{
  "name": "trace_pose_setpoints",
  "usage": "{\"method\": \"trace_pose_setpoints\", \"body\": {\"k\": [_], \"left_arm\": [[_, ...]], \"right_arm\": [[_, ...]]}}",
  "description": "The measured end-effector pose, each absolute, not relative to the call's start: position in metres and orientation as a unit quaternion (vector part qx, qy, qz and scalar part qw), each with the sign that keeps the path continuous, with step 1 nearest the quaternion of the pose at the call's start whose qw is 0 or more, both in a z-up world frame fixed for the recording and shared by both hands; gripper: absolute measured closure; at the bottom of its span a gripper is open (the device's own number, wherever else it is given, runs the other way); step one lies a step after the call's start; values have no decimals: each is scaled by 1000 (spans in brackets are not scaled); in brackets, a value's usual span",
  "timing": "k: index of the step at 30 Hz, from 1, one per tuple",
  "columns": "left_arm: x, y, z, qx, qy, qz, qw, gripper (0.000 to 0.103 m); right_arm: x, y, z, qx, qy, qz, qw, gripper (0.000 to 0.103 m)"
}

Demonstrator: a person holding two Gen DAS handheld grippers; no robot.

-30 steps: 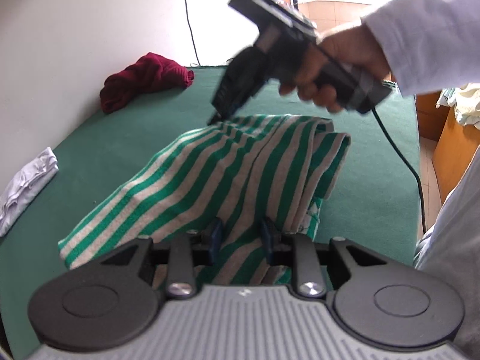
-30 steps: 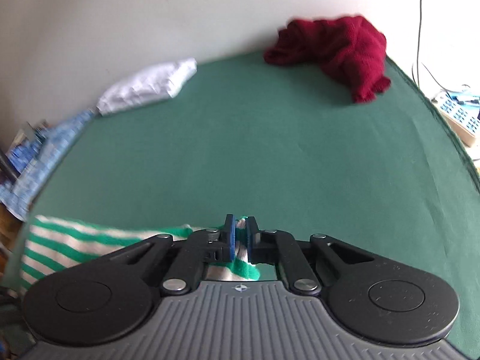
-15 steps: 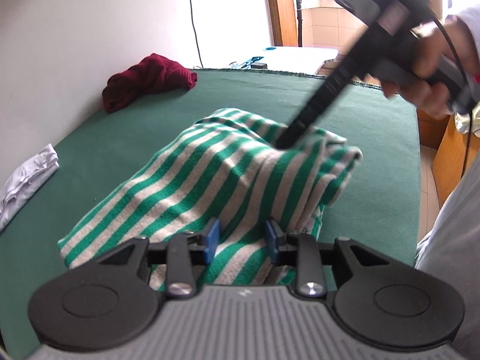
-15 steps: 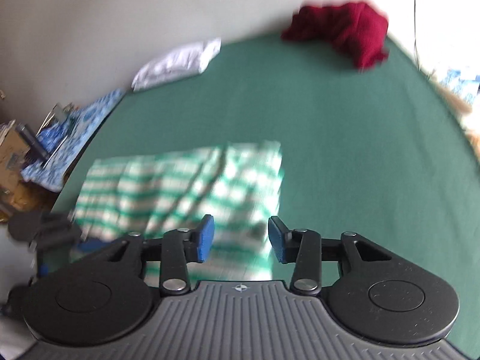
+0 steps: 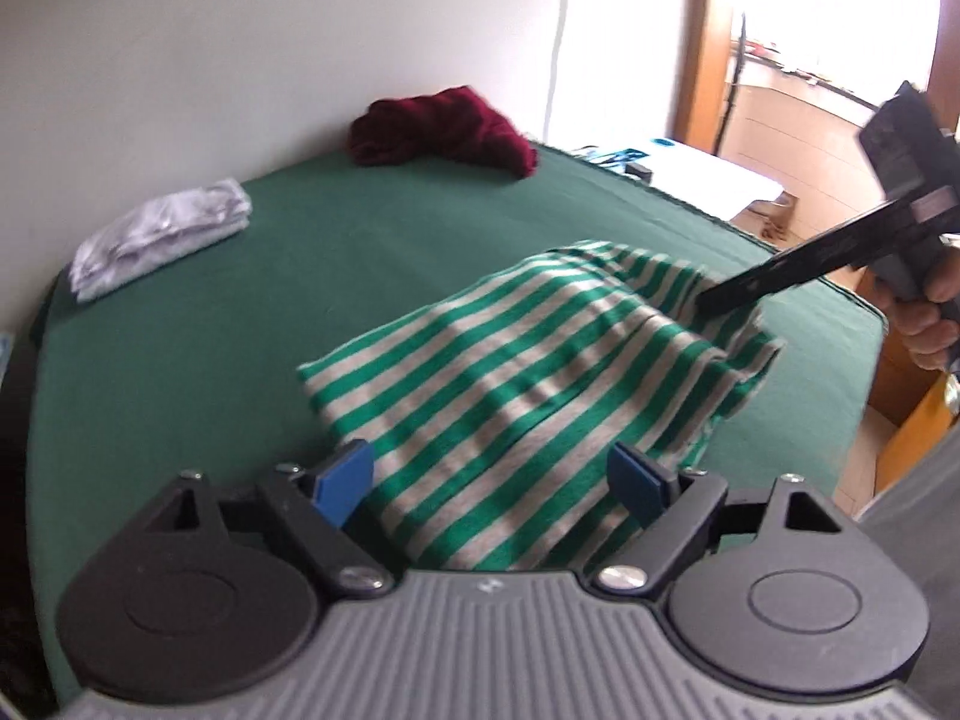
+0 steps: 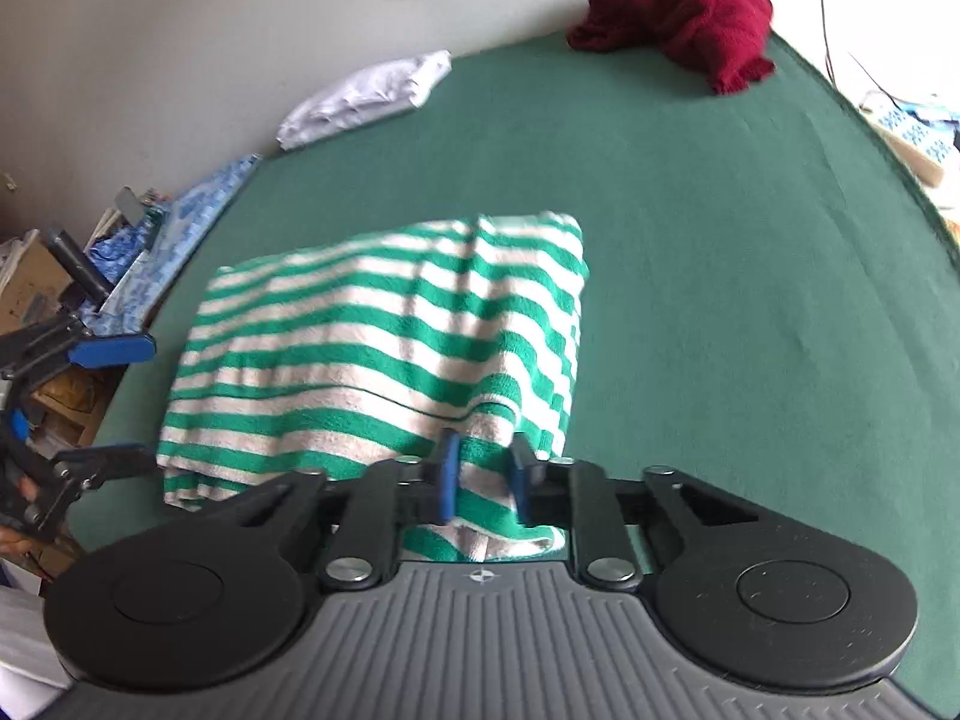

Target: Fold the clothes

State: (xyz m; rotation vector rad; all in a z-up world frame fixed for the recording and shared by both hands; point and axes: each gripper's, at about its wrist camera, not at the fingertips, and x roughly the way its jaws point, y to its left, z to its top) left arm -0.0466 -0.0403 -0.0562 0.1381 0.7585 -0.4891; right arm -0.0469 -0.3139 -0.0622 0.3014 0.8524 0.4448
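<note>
Striped green and white cloth [image 6: 384, 348] lies bunched on the near part of a green table [image 6: 720, 276], close to its near edge. White wall [image 5: 240, 60] stands behind the table, and a bright doorway [image 5: 780, 60] is far right. A red sweater [image 6: 684, 18] sits at the far edge, and a folded white cloth [image 6: 366, 99] lies far left. The left gripper [image 5: 492, 480] is spread wide over the cloth. The right gripper [image 6: 483, 474] is narrow, pinching a fold of the cloth.
</note>
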Motion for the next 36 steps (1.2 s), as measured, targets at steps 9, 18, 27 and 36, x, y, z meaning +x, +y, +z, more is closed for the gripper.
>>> {"method": "trace_pose_setpoints", "body": {"k": [9, 18, 27, 36], "left_arm": [[-31, -5, -94, -165, 430, -250, 852, 23], [-22, -8, -112, -168, 452, -240, 842, 52], [-19, -6, -67, -116, 383, -202, 894, 52], [32, -57, -71, -62, 323, -120, 937, 48]], "right_arm": [[-39, -345, -105, 236, 412, 223, 851, 88], [-39, -328, -60, 153, 363, 203, 896, 69], [-29, -312, -79, 66, 412, 200, 886, 68], [13, -298, -50, 110, 265, 202, 937, 66]]}}
